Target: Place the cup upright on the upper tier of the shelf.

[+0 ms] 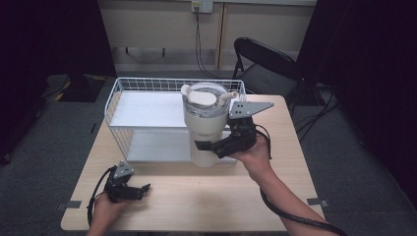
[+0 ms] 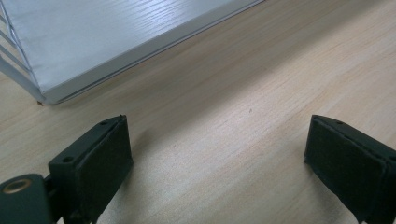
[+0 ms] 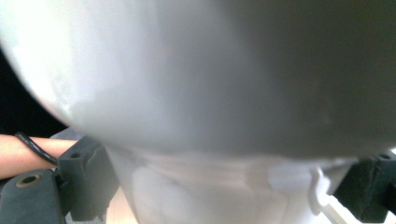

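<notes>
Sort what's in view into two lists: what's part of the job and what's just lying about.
Part of the job:
- cream tumbler, gripped low on its body by the right claw
- white wire rack, right behind the tumbler, likely its destination
- left claw, open and idle, low over the table

Just lying about:
- black folding chair beyond the table
- wall cable

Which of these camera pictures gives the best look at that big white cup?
The high view: the white tumbler shows whole there, lid, handle and body, gripped by the right gripper in front of the wire rack. The right gripper view has it as a blurred close-up between the jaws.
</notes>
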{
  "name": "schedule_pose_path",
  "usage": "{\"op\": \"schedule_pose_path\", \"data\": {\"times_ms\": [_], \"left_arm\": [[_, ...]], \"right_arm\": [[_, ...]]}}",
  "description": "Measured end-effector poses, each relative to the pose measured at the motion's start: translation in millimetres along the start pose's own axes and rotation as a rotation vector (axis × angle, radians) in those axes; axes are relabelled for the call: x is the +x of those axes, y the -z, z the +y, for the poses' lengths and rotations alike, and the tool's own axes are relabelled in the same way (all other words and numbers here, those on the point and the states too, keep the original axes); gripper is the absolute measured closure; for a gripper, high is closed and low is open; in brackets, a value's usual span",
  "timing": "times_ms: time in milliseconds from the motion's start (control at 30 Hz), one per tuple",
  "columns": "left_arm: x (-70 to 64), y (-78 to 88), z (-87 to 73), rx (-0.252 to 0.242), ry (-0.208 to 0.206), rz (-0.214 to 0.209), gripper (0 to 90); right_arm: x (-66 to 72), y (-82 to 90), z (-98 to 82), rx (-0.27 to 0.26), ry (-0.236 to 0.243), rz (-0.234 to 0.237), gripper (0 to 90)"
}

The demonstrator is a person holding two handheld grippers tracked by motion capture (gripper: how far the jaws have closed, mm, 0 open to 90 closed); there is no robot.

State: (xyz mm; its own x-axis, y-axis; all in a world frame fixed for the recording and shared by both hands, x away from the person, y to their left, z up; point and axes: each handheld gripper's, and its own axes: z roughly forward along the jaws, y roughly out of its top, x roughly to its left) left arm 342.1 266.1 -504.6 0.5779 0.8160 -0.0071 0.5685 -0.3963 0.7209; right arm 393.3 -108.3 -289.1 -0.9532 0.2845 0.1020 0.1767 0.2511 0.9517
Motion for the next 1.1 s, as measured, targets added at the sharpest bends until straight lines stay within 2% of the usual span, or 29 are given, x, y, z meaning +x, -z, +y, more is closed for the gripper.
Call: {"op": "schedule_pose_path", "data": {"times_ms": [467, 867, 1100], "left_arm": [[0.1, 0.1, -0.1, 0.0, -0.001, 0.0, 6.7], [0.0, 0.2, -0.2, 0.0, 0.001, -0.001, 6.7], [0.0, 0.2, -0.2, 0.0, 0.001, -0.001, 6.7]], "right_arm": [[-9.1, -1.8, 19.3, 0.001, -0.026, -0.018, 9.4], [-13.0, -1.4, 39.8, 0.005, -0.014, -0.037, 9.5], [-15.9, -5.4, 49.5, -0.01, -0.017, -0.047, 9.5]]}}
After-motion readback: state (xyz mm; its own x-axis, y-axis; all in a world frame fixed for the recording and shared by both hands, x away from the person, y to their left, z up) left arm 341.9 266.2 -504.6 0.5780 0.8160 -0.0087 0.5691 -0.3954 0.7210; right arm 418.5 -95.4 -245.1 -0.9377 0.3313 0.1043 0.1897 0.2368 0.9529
